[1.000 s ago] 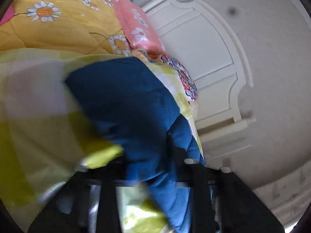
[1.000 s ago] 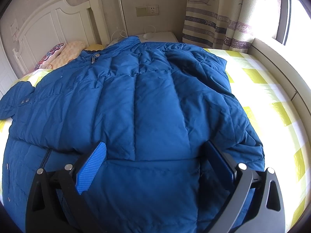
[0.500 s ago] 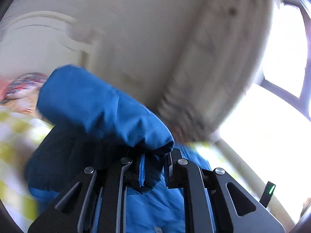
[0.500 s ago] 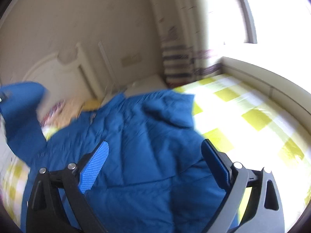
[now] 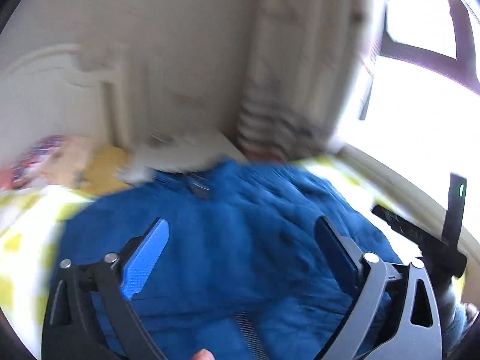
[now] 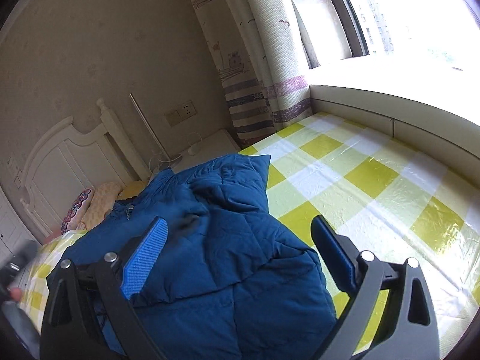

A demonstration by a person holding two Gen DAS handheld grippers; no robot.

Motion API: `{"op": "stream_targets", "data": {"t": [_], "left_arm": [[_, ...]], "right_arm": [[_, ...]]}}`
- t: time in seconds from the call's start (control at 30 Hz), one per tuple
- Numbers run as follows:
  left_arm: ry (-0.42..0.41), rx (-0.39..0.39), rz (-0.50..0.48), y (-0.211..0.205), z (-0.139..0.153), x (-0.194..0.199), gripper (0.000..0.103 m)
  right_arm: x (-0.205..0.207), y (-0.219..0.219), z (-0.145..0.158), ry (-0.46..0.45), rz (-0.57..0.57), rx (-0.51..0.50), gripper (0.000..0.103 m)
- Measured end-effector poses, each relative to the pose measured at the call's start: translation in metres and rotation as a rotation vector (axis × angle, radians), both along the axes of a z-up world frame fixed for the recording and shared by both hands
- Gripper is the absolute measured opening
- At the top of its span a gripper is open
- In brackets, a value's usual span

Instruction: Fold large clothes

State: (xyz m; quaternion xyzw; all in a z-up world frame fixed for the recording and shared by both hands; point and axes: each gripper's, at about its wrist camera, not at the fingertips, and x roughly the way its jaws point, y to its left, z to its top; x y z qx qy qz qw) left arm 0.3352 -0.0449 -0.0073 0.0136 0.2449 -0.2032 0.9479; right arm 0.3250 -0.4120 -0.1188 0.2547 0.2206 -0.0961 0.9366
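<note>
A large blue quilted jacket (image 6: 228, 240) lies on the yellow-and-white checked bed sheet (image 6: 360, 180), with both sleeves folded in over its body. It also shows, blurred, in the left wrist view (image 5: 240, 240). My left gripper (image 5: 240, 249) is open and empty above the jacket. My right gripper (image 6: 237, 249) is open and empty above the jacket's right side. The right gripper's body (image 5: 420, 234) shows at the right edge of the left wrist view.
A white headboard (image 6: 69, 156) and pillows (image 6: 90, 207) stand at the bed's far left. A white nightstand (image 6: 207, 147), a striped curtain (image 6: 264, 90) and a padded window ledge (image 6: 390, 111) border the bed. Bare sheet lies right of the jacket.
My left gripper lifted the left sleeve off the sheet, carried it over the jacket and let it go; its jaws now stand open. My right gripper rose and tilted up, still open.
</note>
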Motion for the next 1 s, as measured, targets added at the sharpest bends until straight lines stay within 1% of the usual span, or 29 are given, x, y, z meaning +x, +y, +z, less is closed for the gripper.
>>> {"op": "stream_targets", "data": {"t": [0.03,0.07,0.13,0.17,0.2,0.27,0.33,0.4,0.43,0.5,0.53,0.57,0.6,0.63,0.67,0.7,0.73,0.77,0.8,0.83,0.87,1.0], "left_arm": [[-0.004,-0.015,0.079,0.027,-0.002,-0.003,0.099],[0.008,-0.031,0.129,0.046,-0.006,-0.003,0.099],[0.096,-0.118,0.245,0.099,-0.025,0.005,0.099],[0.129,-0.150,0.286,0.117,-0.032,0.008,0.099],[0.158,-0.196,0.349,0.139,-0.046,0.011,0.099],[0.179,-0.246,0.437,0.166,-0.066,0.015,0.099],[0.215,-0.276,0.504,0.183,-0.086,0.018,0.099],[0.258,-0.288,0.510,0.187,-0.099,0.021,0.099],[0.259,-0.280,0.507,0.188,-0.100,0.023,0.099],[0.253,-0.250,0.490,0.183,-0.097,0.025,0.099],[0.252,-0.236,0.481,0.177,-0.094,0.020,0.099],[0.258,-0.215,0.473,0.165,-0.095,0.027,0.099],[0.264,-0.205,0.469,0.164,-0.095,0.027,0.099],[0.271,-0.203,0.462,0.164,-0.096,0.029,0.099],[0.280,-0.206,0.457,0.165,-0.098,0.031,0.099],[0.285,-0.211,0.456,0.165,-0.099,0.029,0.099],[0.288,-0.224,0.456,0.167,-0.099,0.027,0.099],[0.290,-0.239,0.455,0.169,-0.100,0.025,0.099],[0.292,-0.247,0.454,0.172,-0.103,0.023,0.099],[0.292,-0.257,0.453,0.173,-0.103,0.022,0.099],[0.286,-0.269,0.449,0.174,-0.103,0.021,0.099],[0.260,-0.285,0.444,0.175,-0.100,0.019,0.099]], "right_arm": [[0.001,0.000,-0.001,0.004,0.002,0.001,0.096],[0.001,0.000,-0.002,0.007,0.003,0.001,0.096],[0.001,0.001,-0.003,0.010,0.006,0.005,0.096],[0.000,0.001,-0.003,0.008,0.008,0.008,0.096],[-0.001,0.001,-0.002,0.005,0.015,0.011,0.096],[-0.002,0.003,-0.001,-0.014,0.049,0.016,0.092],[0.002,0.010,-0.001,-0.024,0.133,0.019,0.090],[0.010,0.024,-0.003,0.006,0.214,0.002,0.087],[0.015,0.029,-0.004,0.025,0.244,-0.010,0.087],[0.034,0.045,-0.011,0.120,0.351,-0.030,0.087],[0.040,0.049,-0.015,0.154,0.385,-0.033,0.087],[0.047,0.054,-0.017,0.185,0.416,-0.040,0.085],[0.048,0.056,-0.017,0.186,0.421,-0.042,0.079],[0.048,0.056,-0.017,0.174,0.439,-0.031,0.067],[0.048,0.056,-0.018,0.164,0.452,-0.019,0.061],[0.047,0.055,-0.018,0.155,0.453,-0.006,0.050],[0.046,0.055,-0.018,0.147,0.453,0.000,0.037],[0.043,0.053,-0.017,0.127,0.444,0.002,0.032],[0.039,0.052,-0.014,0.100,0.445,0.000,0.025],[0.035,0.053,-0.010,0.074,0.445,-0.011,0.021],[0.031,0.057,-0.006,0.052,0.448,-0.034,0.021],[0.027,0.079,0.020,0.004,0.444,-0.186,0.018]]}}
